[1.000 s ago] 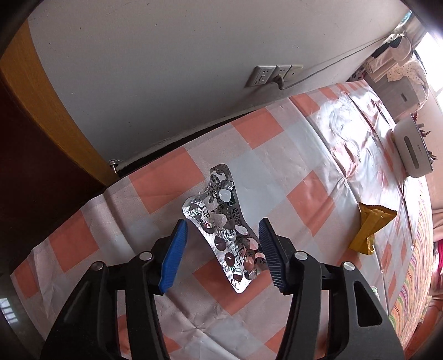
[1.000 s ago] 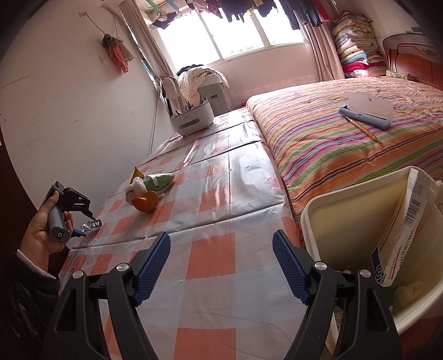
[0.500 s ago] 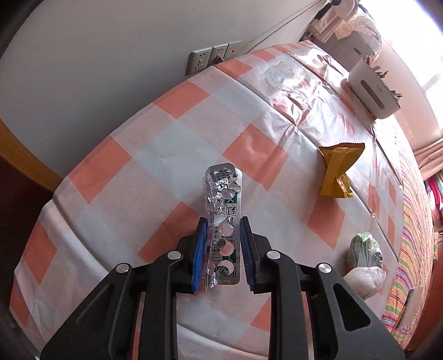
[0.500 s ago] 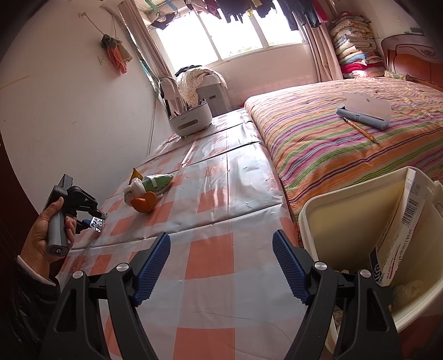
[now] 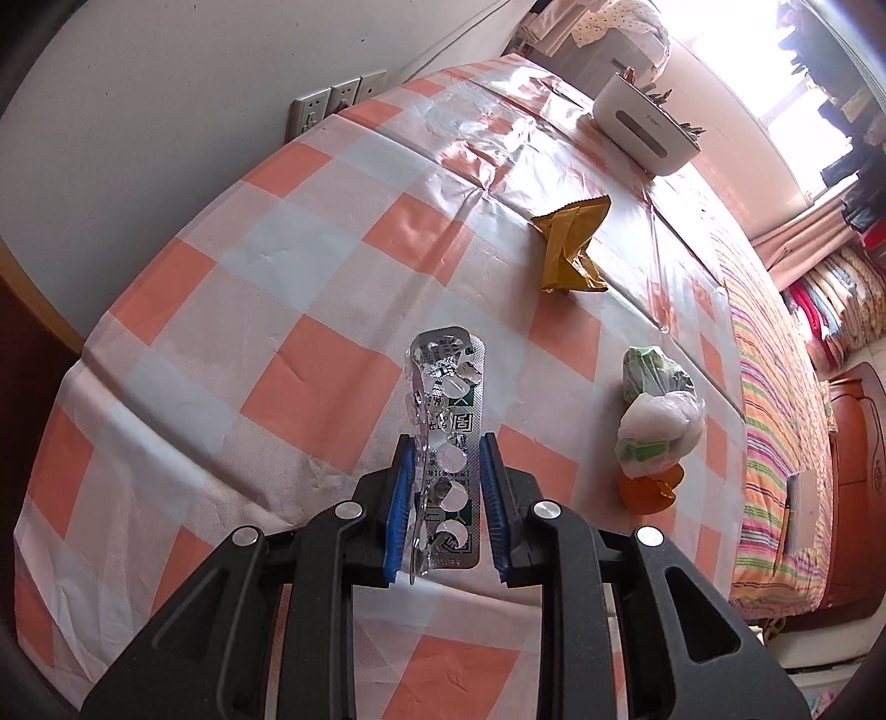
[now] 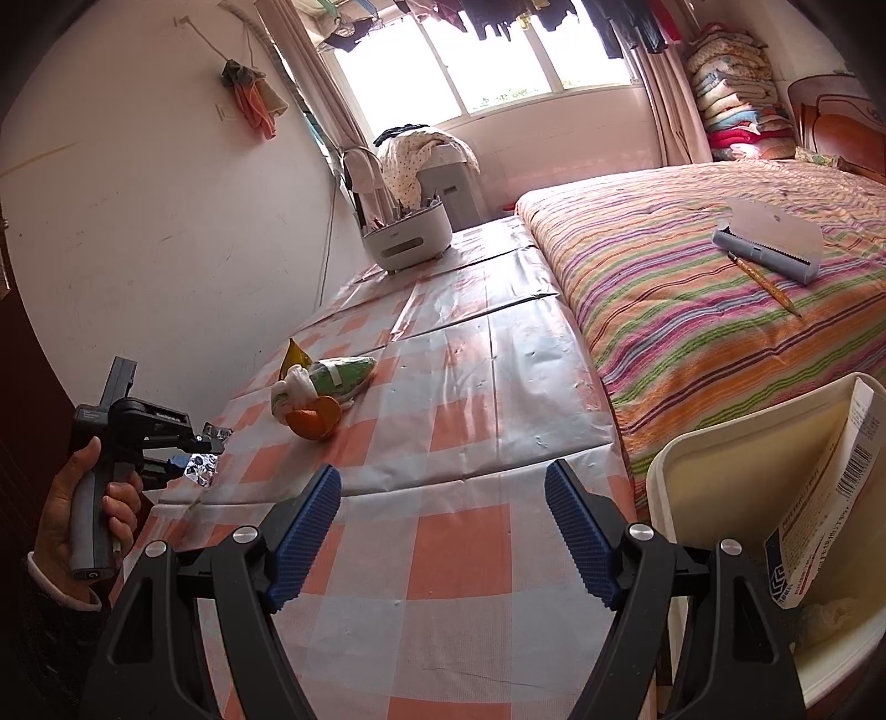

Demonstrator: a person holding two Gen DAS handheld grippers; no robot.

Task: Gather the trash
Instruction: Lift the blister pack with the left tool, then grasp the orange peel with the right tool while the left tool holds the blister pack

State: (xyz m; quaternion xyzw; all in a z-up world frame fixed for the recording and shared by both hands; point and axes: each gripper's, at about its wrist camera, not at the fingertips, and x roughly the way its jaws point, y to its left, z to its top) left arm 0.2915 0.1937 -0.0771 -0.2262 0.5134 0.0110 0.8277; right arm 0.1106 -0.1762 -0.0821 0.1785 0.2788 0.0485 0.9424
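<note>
Checked tablecloth [image 5: 332,266] under gripped blister pack [image 5: 448,421]

Left wrist view looked steeply down, close over the checked tablecloth [image 5: 310,354], toward the wall. Right wrist view looked lower and flatter along the table toward the window [image 6: 498,50]. Shared: orange peel [image 5: 648,490] [image 6: 315,421], white desk organizer [image 5: 648,124] [image 6: 407,235], striped bed [image 5: 775,421] [image 6: 720,299].

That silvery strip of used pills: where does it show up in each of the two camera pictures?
Left wrist view: the blister pack stands lower centre, clamped between the left gripper's blue pads, lifted above the checked tablecloth.
Right wrist view: it is a small silver glint at far left, at the tip of the handheld left gripper.
Shared landmark: the orange peel beside the white plastic bag.
</note>
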